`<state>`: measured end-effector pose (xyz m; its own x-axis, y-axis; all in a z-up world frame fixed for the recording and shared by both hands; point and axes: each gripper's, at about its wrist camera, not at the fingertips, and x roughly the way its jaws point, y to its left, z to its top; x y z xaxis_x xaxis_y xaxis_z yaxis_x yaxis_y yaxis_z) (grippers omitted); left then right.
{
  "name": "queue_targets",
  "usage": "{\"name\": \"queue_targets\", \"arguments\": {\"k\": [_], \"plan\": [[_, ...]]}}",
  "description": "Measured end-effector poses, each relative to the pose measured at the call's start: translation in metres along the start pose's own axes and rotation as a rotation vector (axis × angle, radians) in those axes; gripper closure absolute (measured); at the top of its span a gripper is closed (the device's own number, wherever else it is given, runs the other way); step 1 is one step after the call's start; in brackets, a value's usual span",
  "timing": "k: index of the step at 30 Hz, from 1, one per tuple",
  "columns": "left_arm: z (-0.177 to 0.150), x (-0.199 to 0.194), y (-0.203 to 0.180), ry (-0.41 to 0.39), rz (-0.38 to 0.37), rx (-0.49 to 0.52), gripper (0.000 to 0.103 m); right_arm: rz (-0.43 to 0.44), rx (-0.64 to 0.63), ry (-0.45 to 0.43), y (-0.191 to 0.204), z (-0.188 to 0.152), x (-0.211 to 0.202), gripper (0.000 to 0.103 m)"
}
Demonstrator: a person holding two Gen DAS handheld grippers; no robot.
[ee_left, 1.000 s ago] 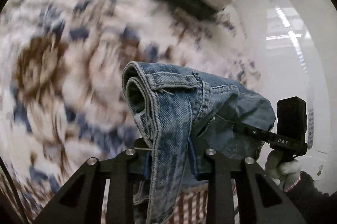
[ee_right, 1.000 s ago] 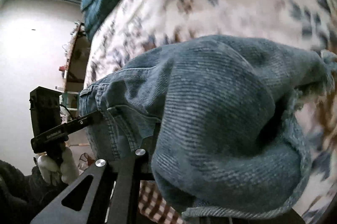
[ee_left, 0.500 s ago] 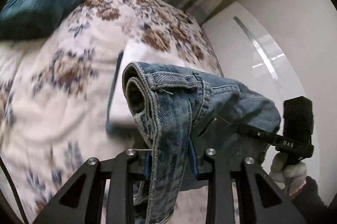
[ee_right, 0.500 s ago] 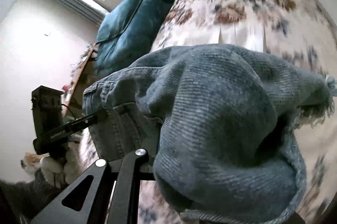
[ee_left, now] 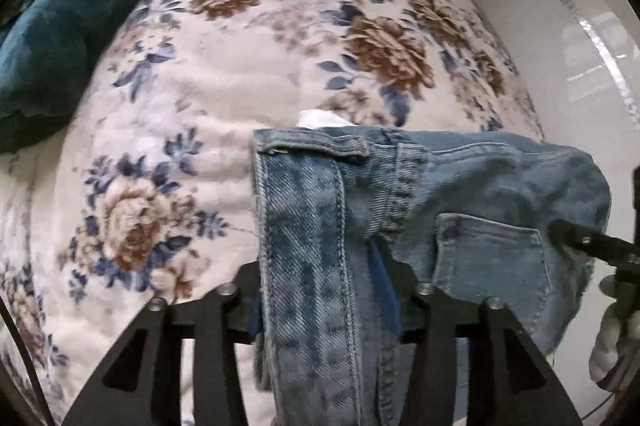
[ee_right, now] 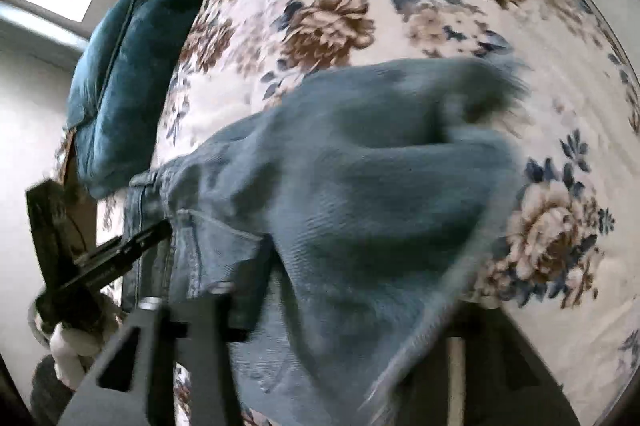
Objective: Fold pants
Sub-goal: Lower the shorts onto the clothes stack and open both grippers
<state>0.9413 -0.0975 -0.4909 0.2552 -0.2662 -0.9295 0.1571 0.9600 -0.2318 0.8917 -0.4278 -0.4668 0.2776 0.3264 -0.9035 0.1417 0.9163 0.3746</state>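
Matte black triangular cut-outs and silver screws are seen on the left gripper (ee_left: pixel 324 296); white gloves are worn

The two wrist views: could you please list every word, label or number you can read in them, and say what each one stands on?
No text can be read in either view.
Left claw, seen in the right wrist view: a pale marking on its side, too blurred to read.
Jeans: no legible label or brand tag shows.
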Motion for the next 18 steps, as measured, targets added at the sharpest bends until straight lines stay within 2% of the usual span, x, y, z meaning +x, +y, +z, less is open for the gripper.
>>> {"name": "queue_targets", "arguments": {"k": [2,3,5,7,8,10,15,18], "plan": [[-0.006,-0.006,0.001,0.002,0.034,0.006,0.045,-0.173,-0.066,-0.02,0.003,-0.006,-0.007,0.021],[-0.008,-0.007,0.001,0.003,0.061,0.01,0.044,-0.21,-0.08,-0.016,0.005,-0.01,-0.009,0.021],[-0.021,-0.02,0.001,-0.015,0.092,-0.001,0.044,-0.229,-0.08,-0.031,0.012,-0.021,-0.019,0.021],[-0.035,-0.041,-0.003,-0.065,0.13,-0.009,0.043,-0.25,-0.092,-0.078,0.027,-0.039,-0.039,0.02],[-0.044,-0.053,-0.009,-0.101,0.148,0.0,0.032,-0.269,-0.106,-0.111,0.038,-0.053,-0.052,0.012],[-0.07,-0.08,-0.024,-0.15,0.174,0.037,0.015,-0.317,-0.119,-0.158,0.055,-0.08,-0.072,0.008],[-0.128,-0.139,-0.06,-0.188,0.254,0.074,0.014,-0.399,-0.097,-0.233,0.09,-0.163,-0.137,0.008],[-0.164,-0.184,-0.08,-0.206,0.244,0.064,0.014,-0.418,-0.086,-0.274,0.104,-0.21,-0.179,0.008]]}}
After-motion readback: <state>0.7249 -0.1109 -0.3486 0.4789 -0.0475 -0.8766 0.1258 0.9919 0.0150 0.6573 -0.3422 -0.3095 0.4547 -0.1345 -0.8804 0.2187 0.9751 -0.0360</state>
